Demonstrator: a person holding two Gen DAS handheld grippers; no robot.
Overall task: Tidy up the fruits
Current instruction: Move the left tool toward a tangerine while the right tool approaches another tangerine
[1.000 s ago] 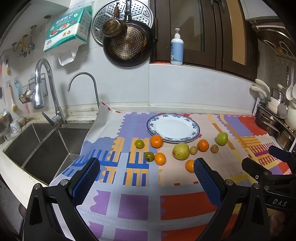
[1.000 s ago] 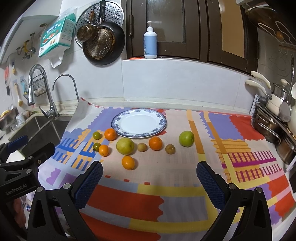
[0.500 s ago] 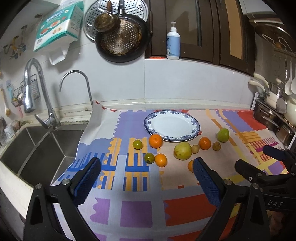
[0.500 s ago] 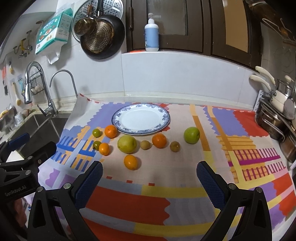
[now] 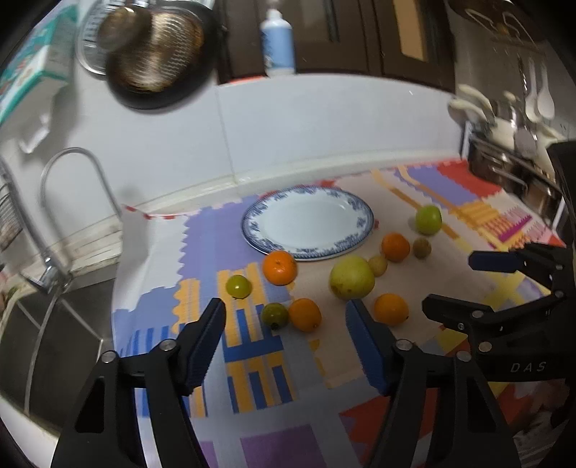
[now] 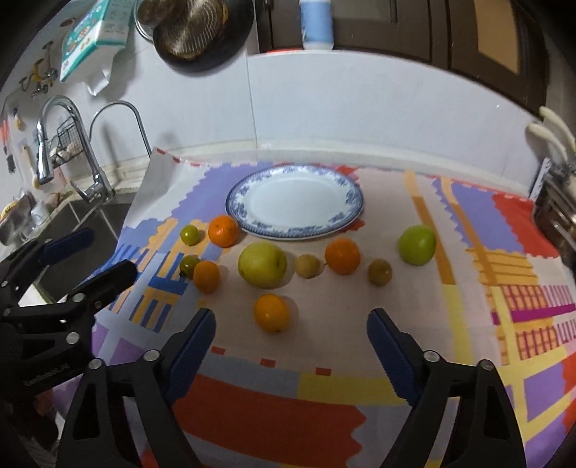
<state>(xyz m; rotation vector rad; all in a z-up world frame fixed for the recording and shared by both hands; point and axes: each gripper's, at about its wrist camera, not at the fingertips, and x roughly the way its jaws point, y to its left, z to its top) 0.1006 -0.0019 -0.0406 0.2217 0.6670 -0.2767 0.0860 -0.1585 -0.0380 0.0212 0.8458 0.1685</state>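
Observation:
An empty blue-rimmed white plate [image 5: 360, 208] [image 6: 354, 201] sits on the patterned mat. In front of it lie several loose fruits: oranges [image 5: 279, 267] [image 6: 271, 312], a yellow-green pear-like fruit [image 5: 351, 277] [image 6: 262, 264], a green apple [image 5: 428, 219] [image 6: 417, 244], small green citrus [image 5: 238, 286] [image 6: 189, 234] and small brownish fruits [image 6: 379, 272]. My left gripper [image 5: 286, 334] is open and empty, just short of a green citrus [image 5: 274, 315] and an orange [image 5: 304, 314]. My right gripper [image 6: 291, 340] is open and empty, just short of the nearest orange.
A steel sink [image 5: 43, 331] with taps [image 6: 46, 144] lies left of the mat. Metal pots and utensils [image 5: 504, 151] stand at the right. A pan [image 6: 201, 32] and a bottle [image 6: 316, 25] are at the back wall.
Both grippers have moved forward and lower toward the fruits, which now look larger and nearer. Both stay open. No fruit has moved.

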